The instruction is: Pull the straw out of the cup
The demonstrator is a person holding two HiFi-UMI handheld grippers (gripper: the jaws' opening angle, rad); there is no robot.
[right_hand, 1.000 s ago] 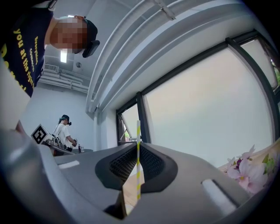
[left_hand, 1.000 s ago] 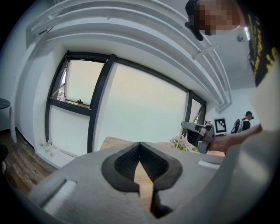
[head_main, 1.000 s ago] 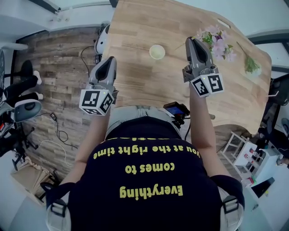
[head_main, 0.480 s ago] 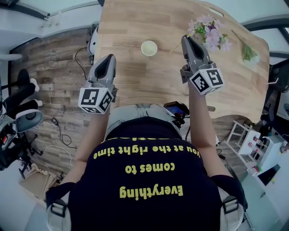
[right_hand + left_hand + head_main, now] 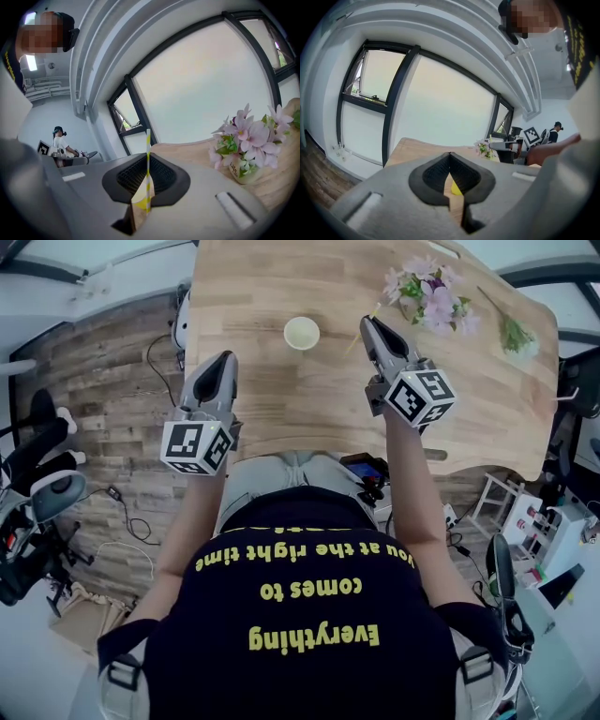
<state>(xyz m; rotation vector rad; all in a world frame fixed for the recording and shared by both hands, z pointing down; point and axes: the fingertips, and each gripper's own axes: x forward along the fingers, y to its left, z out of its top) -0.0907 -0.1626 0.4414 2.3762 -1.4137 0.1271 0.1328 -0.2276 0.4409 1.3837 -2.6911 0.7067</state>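
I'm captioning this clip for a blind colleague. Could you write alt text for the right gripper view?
The right gripper is shut on a yellow-and-white striped straw that stands upright between its jaws. Beyond it, at the right, a small vase of pink flowers sits on a wooden table, with large windows behind.

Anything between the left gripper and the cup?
No: the head view shows only bare table between the left gripper and the cup.
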